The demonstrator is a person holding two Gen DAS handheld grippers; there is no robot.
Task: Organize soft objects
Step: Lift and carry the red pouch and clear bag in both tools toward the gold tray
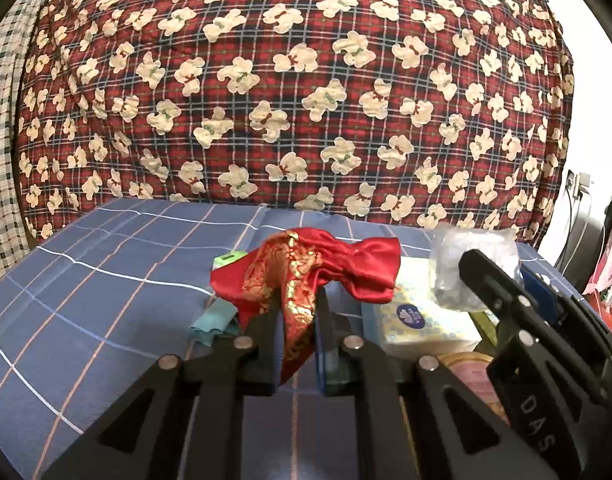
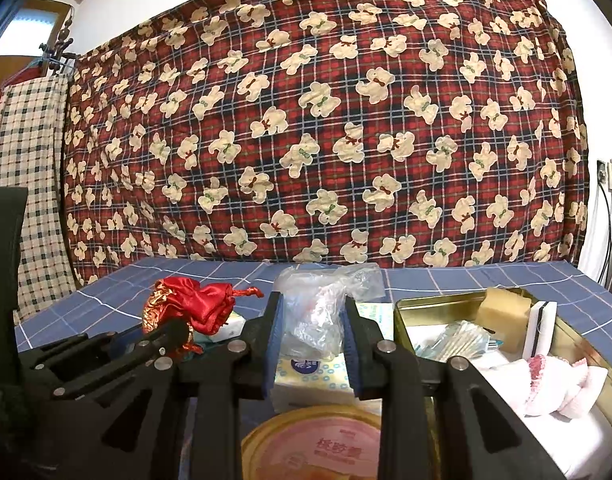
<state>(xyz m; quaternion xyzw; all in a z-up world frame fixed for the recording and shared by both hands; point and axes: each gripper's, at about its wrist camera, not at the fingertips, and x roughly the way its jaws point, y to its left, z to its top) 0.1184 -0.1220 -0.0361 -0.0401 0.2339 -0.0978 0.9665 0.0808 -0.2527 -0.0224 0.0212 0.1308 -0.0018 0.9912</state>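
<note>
My left gripper (image 1: 298,312) is shut on a red and gold satin pouch (image 1: 306,272) and holds it above the blue checked cloth; the pouch also shows in the right wrist view (image 2: 198,304). My right gripper (image 2: 312,320) is shut on a crumpled clear plastic bag (image 2: 318,312), which also shows in the left wrist view (image 1: 466,264), above a white tissue pack (image 2: 310,376). A gold tin box (image 2: 414,308) at the right holds a sponge (image 2: 502,312), a white block, plastic packets and a pink-white cloth (image 2: 554,384).
A round pink lid (image 2: 318,444) lies under my right gripper. A teal cloth (image 1: 214,324) and a green item (image 1: 228,258) lie under the pouch. A red plaid bear-print quilt (image 1: 290,92) hangs behind the table. Cables and an outlet (image 2: 610,176) are on the right wall.
</note>
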